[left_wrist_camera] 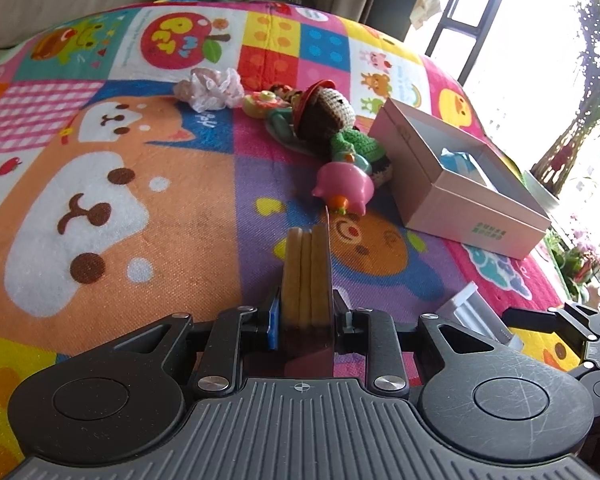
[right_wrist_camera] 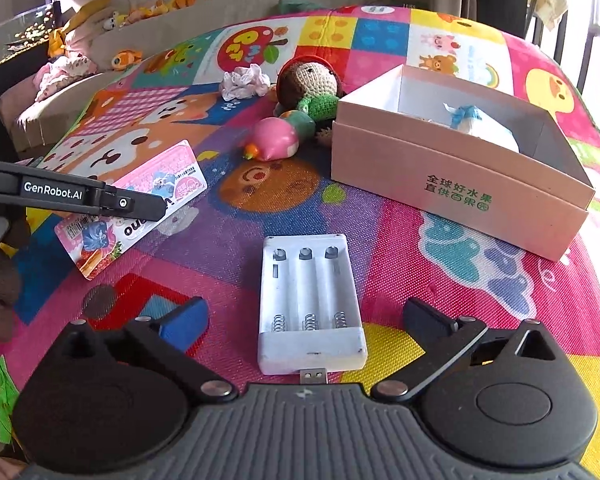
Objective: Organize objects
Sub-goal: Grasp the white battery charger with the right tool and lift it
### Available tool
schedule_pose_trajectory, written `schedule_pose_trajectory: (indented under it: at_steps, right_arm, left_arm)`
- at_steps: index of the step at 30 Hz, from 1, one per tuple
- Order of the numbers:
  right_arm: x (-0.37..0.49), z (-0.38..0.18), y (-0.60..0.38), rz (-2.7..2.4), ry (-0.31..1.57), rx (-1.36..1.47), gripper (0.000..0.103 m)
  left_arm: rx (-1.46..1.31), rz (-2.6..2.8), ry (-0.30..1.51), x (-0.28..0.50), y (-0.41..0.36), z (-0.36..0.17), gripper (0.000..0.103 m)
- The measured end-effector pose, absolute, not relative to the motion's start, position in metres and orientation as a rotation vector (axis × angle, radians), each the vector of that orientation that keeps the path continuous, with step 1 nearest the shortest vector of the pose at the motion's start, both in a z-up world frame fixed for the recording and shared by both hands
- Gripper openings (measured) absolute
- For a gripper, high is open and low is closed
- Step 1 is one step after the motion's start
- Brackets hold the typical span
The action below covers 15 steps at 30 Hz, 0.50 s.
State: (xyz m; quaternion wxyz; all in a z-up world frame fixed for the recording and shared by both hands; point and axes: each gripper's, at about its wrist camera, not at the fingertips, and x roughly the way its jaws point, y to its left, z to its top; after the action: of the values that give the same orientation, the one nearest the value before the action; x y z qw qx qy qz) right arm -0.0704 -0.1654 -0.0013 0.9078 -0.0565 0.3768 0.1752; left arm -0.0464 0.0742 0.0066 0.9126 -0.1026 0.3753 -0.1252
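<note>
Right wrist view: right gripper [right_wrist_camera: 306, 320] spread wide, battery charger [right_wrist_camera: 310, 304] lying loose on the mat [right_wrist_camera: 440, 280] between its fingers.
Left gripper [left_wrist_camera: 306, 280]: pinching a wafer pack [left_wrist_camera: 308, 276].
Nearby: pink box [right_wrist_camera: 456, 184], pink toy [right_wrist_camera: 274, 142], crochet doll [right_wrist_camera: 308, 84].

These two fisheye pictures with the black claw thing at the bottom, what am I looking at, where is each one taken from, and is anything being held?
There is no robot arm here. A person holds a hand-held gripper in each hand, and each carries a camera looking forward along its two fingers.

The left wrist view shows the left hand-held gripper shut on a flat snack packet, seen edge-on. The right wrist view shows the same packet from the side.

The right wrist view shows the right hand-held gripper wide open. A white battery charger lies on the play mat between its fingers, not gripped.

Also on the mat: an open pink box with a wrapped white and blue item inside, a crocheted doll, a pink toy and a crumpled wrapper.
</note>
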Motion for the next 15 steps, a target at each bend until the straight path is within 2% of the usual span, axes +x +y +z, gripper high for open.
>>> schedule_pose_trajectory:
  at_steps: [15]
  right_arm:
    - [-0.0748, -0.0035, -0.1671, 0.370, 0.746, -0.119, 0.103]
  left_arm:
    - [-0.176, -0.242, 0.789, -0.0414, 0.0655, 0.0095, 0.028]
